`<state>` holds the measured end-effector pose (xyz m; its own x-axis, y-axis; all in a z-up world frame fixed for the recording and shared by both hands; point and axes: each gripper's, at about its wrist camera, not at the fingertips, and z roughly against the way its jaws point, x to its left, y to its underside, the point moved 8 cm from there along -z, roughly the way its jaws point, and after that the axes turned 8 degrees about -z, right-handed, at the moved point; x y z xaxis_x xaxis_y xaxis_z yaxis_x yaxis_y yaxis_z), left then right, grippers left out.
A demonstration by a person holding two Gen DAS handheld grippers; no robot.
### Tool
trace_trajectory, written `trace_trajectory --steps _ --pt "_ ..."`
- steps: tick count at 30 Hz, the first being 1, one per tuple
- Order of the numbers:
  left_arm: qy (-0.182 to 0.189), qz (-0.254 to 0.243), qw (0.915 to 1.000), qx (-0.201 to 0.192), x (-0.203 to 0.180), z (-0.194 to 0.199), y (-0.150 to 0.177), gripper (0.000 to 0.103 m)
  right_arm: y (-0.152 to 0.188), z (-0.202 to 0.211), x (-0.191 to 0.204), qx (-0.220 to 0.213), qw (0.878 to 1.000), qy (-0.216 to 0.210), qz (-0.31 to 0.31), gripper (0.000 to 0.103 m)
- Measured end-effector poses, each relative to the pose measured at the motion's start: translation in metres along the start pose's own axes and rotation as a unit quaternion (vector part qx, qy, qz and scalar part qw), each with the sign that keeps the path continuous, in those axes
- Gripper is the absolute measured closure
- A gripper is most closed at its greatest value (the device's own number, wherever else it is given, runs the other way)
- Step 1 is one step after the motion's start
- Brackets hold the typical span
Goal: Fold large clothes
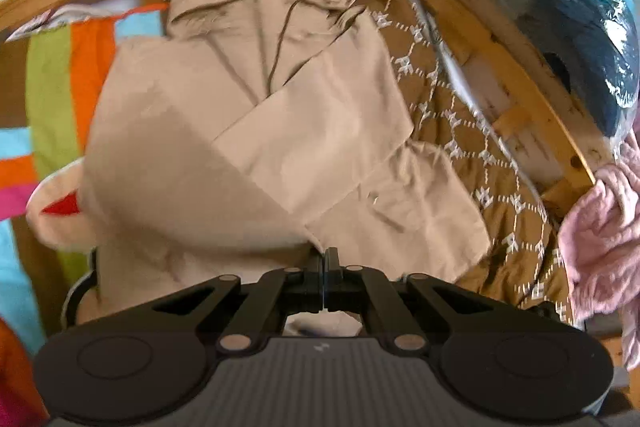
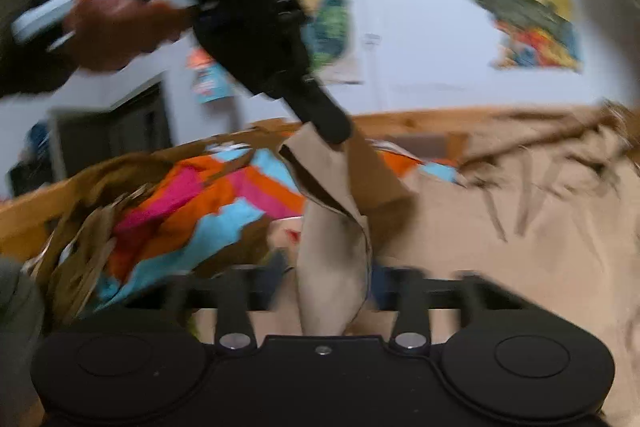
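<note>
On a bed with a multicoloured striped cover [image 1: 48,75] at left, the tan garment [image 1: 248,131] lay spread across the middle, one flap already folded diagonally over its body, the far end still rumpled. The left gripper [image 1: 323,259] was clamped on a near edge of the cloth. The right gripper [image 2: 334,287], blurred, stood with its jaws apart around a raised fold. Folding looked partly done, with more folds and smoothing left.
</note>
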<state>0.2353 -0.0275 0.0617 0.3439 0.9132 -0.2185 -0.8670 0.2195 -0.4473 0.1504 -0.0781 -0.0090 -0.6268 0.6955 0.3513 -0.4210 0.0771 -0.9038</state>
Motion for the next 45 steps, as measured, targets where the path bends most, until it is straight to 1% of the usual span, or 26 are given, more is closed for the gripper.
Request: trace_trajectory --steps 1,3,4,6,7,8,9,11,13,15,17,20,22,24,27,30,31,32,33,34,36,37,39,41,43,45 --pt "-0.001 -0.01 0.9998 -0.017 -0.004 -0.003 -0.006 0.103 -0.005 0.002 -0.012 -0.003 1.0 0.012 -0.021 0.094" --pt "0.018 -0.025 0.9982 -0.051 -0.01 -0.007 -0.017 0.103 -0.015 0.011 -0.035 -0.014 0.997 0.024 -0.068 0.096" --pt "0.029 -0.024 0.9974 -0.062 -0.013 -0.009 -0.023 0.1 -0.02 0.017 -0.048 -0.022 0.995 0.037 -0.085 0.096" --pt "0.044 -0.016 0.9961 -0.074 -0.014 -0.012 -0.029 0.086 -0.026 0.028 -0.066 -0.031 0.993 0.059 -0.099 0.097" --pt "0.05 -0.013 0.9956 -0.078 -0.014 -0.015 -0.03 0.072 -0.029 0.035 -0.077 -0.036 0.991 0.073 -0.108 0.097" --pt "0.054 -0.012 0.9952 -0.081 -0.012 -0.015 -0.03 0.066 -0.03 0.04 -0.087 -0.038 0.989 0.083 -0.116 0.097" --pt "0.044 -0.012 0.9952 -0.087 -0.007 -0.016 -0.029 0.066 -0.028 0.047 -0.097 -0.037 0.987 0.093 -0.124 0.097" --pt "0.007 -0.02 0.995 -0.098 0.007 -0.02 -0.028 0.067 -0.018 0.051 -0.12 -0.023 0.98 0.121 -0.156 0.097" --pt "-0.022 -0.01 0.994 -0.107 0.029 -0.023 -0.025 0.067 -0.002 0.053 -0.149 -0.008 0.965 0.137 -0.222 0.097" --pt "-0.05 0.022 0.9923 -0.111 0.059 -0.027 -0.018 0.067 0.019 0.05 -0.176 0.014 0.949 0.166 -0.268 0.096" --pt "-0.089 0.046 0.9884 -0.115 0.092 -0.034 -0.013 0.067 0.036 0.048 -0.192 0.028 0.941 0.194 -0.278 0.096" --pt "-0.144 0.078 0.9798 -0.115 0.145 -0.047 -0.001 0.067 0.056 0.044 -0.204 0.045 0.93 0.209 -0.299 0.093" --pt "-0.158 0.106 0.9752 -0.113 0.174 -0.056 0.006 0.067 0.064 0.045 -0.207 0.053 0.927 0.214 -0.303 0.088" --pt "-0.158 0.143 0.9701 -0.117 0.2 -0.069 0.012 0.067 0.069 0.044 -0.206 0.055 0.925 0.215 -0.309 0.083" --pt "-0.126 0.185 0.9665 -0.125 0.223 -0.091 0.013 0.067 0.071 0.045 -0.21 0.054 0.923 0.216 -0.315 0.083" --pt "-0.097 0.197 0.9672 -0.128 0.229 -0.116 0.007 0.067 0.073 0.044 -0.212 0.057 0.922 0.217 -0.316 0.082" --pt "-0.097 0.196 0.9673 -0.128 0.231 -0.124 0.005 0.067 0.074 0.044 -0.212 0.058 0.922 0.216 -0.316 0.082" --pt "-0.106 0.196 0.9667 -0.127 0.233 -0.13 0.004 0.071 0.074 0.043 -0.212 0.058 0.923 0.217 -0.312 0.085" --pt "-0.119 0.195 0.9652 -0.127 0.233 -0.134 0.004 0.082 0.071 0.041 -0.21 0.057 0.926 0.222 -0.3 0.095" --pt "-0.138 0.196 0.962 -0.13 0.235 -0.137 0.004 0.103 0.067 0.041 -0.206 0.05 0.933 0.23 -0.272 0.096" --pt "-0.156 0.205 0.9578 -0.127 0.24 -0.145 0.006 0.103 0.056 0.042 -0.198 0.036 0.944 0.238 -0.226 0.098" --pt "-0.159 0.209 0.957 -0.122 0.244 -0.15 0.008 0.103 0.052 0.041 -0.196 0.033 0.946 0.243 -0.211 0.098" --pt "-0.159 0.216 0.9568 -0.113 0.249 -0.16 0.012 0.103 0.054 0.035 -0.2 0.05 0.942 0.257 -0.209 0.098" --pt "-0.16 0.219 0.9555 -0.117 0.25 -0.162 0.015 0.103 0.069 0.028 -0.21 0.083 0.932 0.275 -0.221 0.096" --pt "-0.17 0.213 0.9545 -0.121 0.245 -0.158 0.015 0.103 0.073 0.03 -0.211 0.077 0.931 0.274 -0.227 0.095" --pt "-0.177 0.196 0.956 -0.127 0.236 -0.147 0.018 0.095 0.069 0.035 -0.203 0.071 0.935 0.281 -0.206 0.084"
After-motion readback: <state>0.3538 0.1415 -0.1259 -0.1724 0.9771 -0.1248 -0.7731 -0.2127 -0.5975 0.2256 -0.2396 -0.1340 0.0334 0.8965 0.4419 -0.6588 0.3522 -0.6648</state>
